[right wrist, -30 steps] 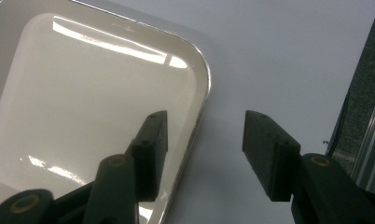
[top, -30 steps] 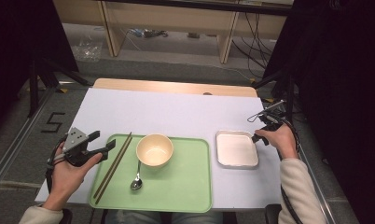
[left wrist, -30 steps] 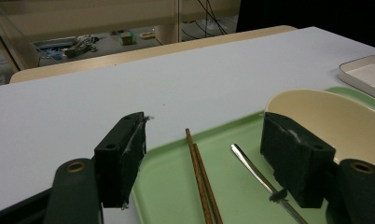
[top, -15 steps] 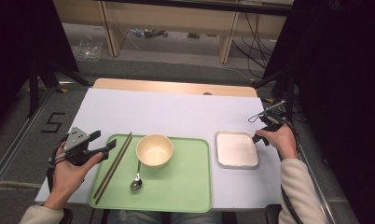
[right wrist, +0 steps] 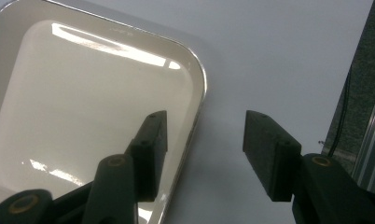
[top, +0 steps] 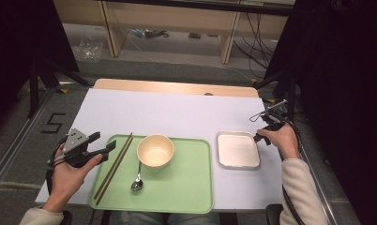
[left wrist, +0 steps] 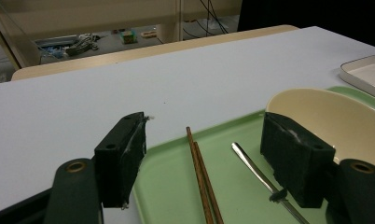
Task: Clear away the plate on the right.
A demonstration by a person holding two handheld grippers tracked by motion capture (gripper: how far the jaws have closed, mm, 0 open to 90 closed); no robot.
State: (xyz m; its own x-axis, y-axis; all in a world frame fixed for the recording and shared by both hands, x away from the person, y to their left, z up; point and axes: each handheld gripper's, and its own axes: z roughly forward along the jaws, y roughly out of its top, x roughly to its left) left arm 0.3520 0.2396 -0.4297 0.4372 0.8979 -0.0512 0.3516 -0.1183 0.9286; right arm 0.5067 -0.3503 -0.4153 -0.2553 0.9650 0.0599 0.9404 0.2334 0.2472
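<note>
Two hand-held grippers are poised, jaws apart, holding nothing. The left hand-held gripper (top: 101, 149) faces the chopsticks (top: 113, 168) lying left of the bowl (top: 155, 150); the right hand-held gripper (right wrist: 205, 135) straddles the white dish's (right wrist: 83, 107) rim. Likely an approach; next, closing squarely on the chopsticks.

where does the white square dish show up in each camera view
High view: white square dish lies right of the green tray, beside the right gripper.
Left gripper view: only its corner, at the far right edge, beyond the cream bowl.
Right gripper view: it covers the left half, rim between the open fingers.
Shared landmark: the white table sheet.
</note>
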